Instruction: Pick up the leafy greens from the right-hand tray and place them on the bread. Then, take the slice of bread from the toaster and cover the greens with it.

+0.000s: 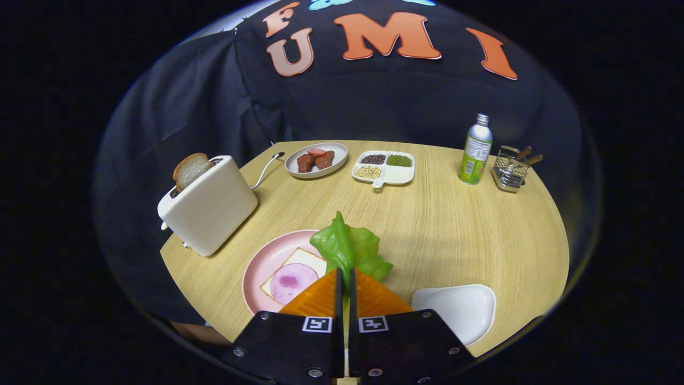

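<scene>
Above the counter (454, 224), between the pink plate (256, 267) and the white tray (459, 310), the gripper (345, 278) has its jaws closed tight on the leafy greens (347, 248), which stand up just ahead of the fingertips. The bread (304, 259) with its ham slice (291, 280) lies left of them. The pinch is on the leaf's lower edge, so it may slip out, or land half off the bread.

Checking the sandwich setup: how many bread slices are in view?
2. One bread slice stands in the toaster; the other lies on the pink plate under ham, left of the fingers shut on the greens.
</scene>
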A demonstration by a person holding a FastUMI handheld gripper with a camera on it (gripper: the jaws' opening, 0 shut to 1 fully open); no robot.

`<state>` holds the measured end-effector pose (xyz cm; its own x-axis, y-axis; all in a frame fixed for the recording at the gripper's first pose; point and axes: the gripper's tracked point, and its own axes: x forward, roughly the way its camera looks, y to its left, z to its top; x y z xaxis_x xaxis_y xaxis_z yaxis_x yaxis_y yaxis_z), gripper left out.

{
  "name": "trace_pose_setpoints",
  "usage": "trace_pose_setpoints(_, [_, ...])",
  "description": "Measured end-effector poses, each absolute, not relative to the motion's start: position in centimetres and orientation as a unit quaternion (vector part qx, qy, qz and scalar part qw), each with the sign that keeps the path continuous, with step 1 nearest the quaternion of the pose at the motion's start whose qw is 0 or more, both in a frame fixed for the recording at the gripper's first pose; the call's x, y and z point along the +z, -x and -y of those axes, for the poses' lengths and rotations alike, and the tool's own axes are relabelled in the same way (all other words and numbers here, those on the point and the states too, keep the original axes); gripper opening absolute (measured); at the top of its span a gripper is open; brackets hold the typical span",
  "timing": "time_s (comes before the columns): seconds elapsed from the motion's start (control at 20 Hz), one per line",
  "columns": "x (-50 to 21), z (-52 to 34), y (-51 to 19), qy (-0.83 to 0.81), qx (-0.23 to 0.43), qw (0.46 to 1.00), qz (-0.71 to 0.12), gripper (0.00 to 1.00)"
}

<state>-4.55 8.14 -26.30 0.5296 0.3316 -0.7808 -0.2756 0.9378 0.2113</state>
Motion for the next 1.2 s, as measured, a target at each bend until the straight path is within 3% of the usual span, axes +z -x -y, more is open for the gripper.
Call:
trace_pose_setpoints(0.75, [-31.1,-13.3,4.9,-0.040,0.208,0.844,-0.492,0.04])
trace_pose_setpoints(1.2, [-32.6,-15.2,6.0,-0.005,0.230,0.835,-0.500,0.15])
